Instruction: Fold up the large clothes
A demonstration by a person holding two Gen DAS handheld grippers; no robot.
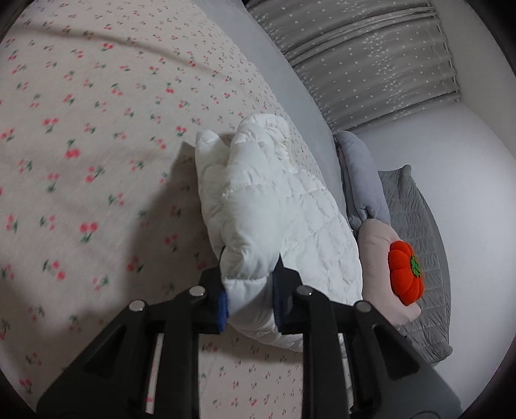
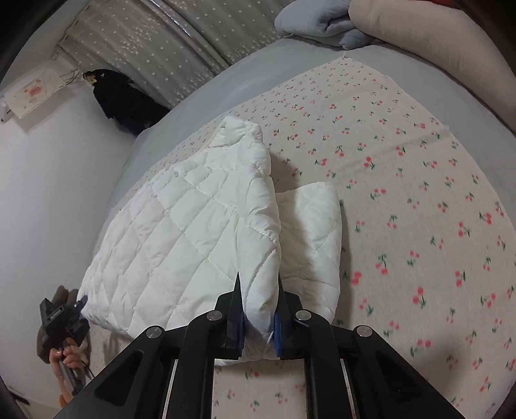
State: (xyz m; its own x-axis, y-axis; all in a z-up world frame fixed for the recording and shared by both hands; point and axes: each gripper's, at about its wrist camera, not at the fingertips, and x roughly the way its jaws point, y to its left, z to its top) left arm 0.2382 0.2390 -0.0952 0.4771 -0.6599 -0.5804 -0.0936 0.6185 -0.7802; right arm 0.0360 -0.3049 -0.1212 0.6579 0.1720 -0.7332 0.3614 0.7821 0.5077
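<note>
A white quilted padded jacket lies partly folded on a cherry-print bed sheet. My left gripper is shut on a puffy edge of the jacket near its lower end. In the right wrist view the jacket spreads to the left, with a sleeve or flap lying beside the fold. My right gripper is shut on the folded edge of the jacket. The left gripper, held by a hand, shows at the jacket's far left corner.
A pink cushion with an orange pumpkin plush and a grey quilted mat lie off the bed's edge. Grey folded cloth and a beige pillow sit at the bed's head. Star-print curtains hang behind. A dark garment hangs by the wall.
</note>
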